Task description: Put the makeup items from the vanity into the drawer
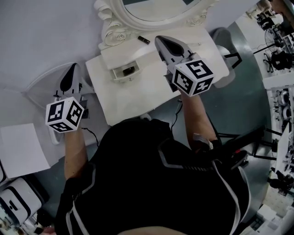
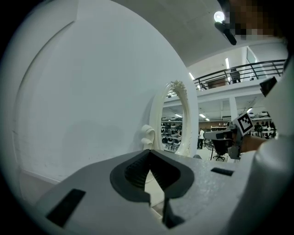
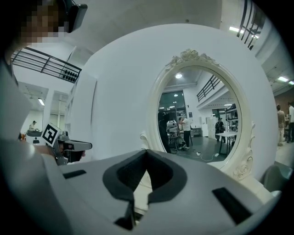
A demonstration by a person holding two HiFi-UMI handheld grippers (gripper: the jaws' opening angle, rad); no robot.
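A white vanity [image 1: 138, 96] with an oval mirror [image 1: 156, 9] stands in front of me. Its small drawer [image 1: 120, 75] is pulled open, and a dark item [image 1: 129, 70] lies inside. A dark makeup tube [image 1: 144, 40] lies on the raised shelf under the mirror. My right gripper [image 1: 160, 40] hovers over the shelf just right of that tube, jaws shut and empty [image 3: 147, 153]. My left gripper [image 1: 73, 67] is held off the vanity's left edge, also shut and empty [image 2: 149, 153], pointing past the mirror frame [image 2: 181, 119].
A white sheet [image 1: 23, 151] and a white case [image 1: 16, 199] lie on the floor at the left. A grey chair [image 1: 225, 39] stands at the vanity's right end. Racks of equipment [image 1: 275, 50] line the far right. A curved white wall [image 1: 41, 36] backs the vanity.
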